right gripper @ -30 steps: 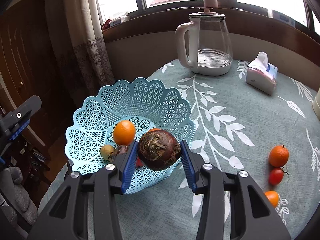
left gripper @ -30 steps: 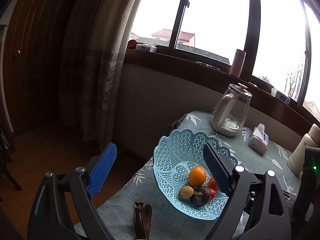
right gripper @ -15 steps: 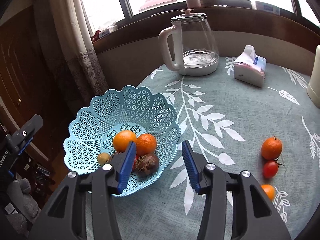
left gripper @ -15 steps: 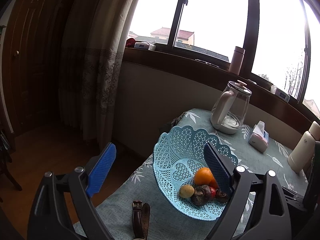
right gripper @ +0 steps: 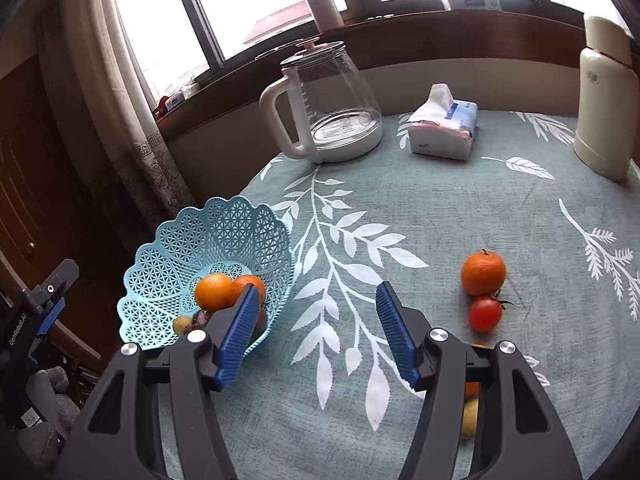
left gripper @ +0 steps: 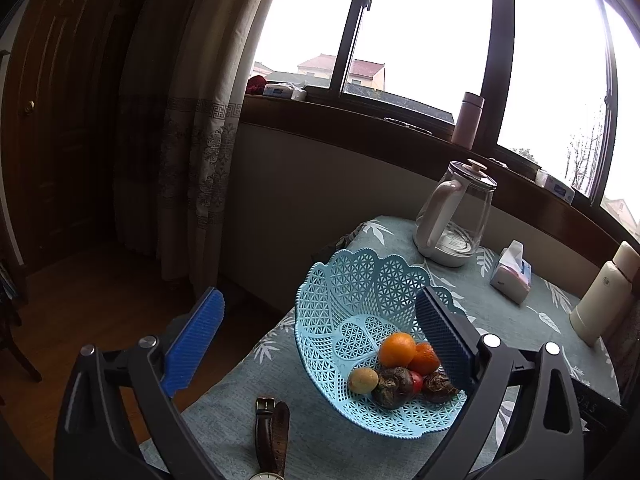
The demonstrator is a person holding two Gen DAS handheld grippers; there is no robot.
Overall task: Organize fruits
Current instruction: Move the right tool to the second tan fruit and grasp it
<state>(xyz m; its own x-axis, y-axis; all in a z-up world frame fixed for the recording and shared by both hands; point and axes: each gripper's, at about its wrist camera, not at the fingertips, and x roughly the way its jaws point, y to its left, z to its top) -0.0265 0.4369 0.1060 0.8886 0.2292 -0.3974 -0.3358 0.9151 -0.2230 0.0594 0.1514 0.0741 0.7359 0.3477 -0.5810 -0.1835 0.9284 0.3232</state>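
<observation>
Counter (right gripper: 460, 208) with teal leaf-print cloth fills the right wrist view; the left wrist view catches only its near-left part plus the curtain (left gripper: 192, 152) and window (left gripper: 420, 28). Blue lattice basket (right gripper: 224, 232) sits near the counter's left edge. Inside, per the left wrist view: two oranges (left gripper: 397, 349) touching each other, a small yellow-green fruit (left gripper: 363, 380), two dark brown round fruits (left gripper: 392, 385), a red tomato mostly buried between them. The right wrist view hides most of that pile behind its own left finger.

Only the right wrist view shows the loose fruit: an orange (right gripper: 483, 273) touching a red tomato (right gripper: 485, 313) on the cloth, well right of the basket, and an orange and a yellowish piece half-hidden behind the right finger body (kind unclear).

Glass kettle (right gripper: 328, 108), tissue pack (right gripper: 444, 128) and cream bottle (right gripper: 604, 100) stand at the back, both views. A watch with brown strap (left gripper: 272, 432) lies just in front of the basket, left wrist view only, dial cut off by the frame edge.

Right gripper (right gripper: 316, 334) has its blue fingers spread wide, holding nothing, above bare cloth just right of the basket. Left gripper (left gripper: 320, 340) likewise wide apart and empty, basket seen between its fingers.
</observation>
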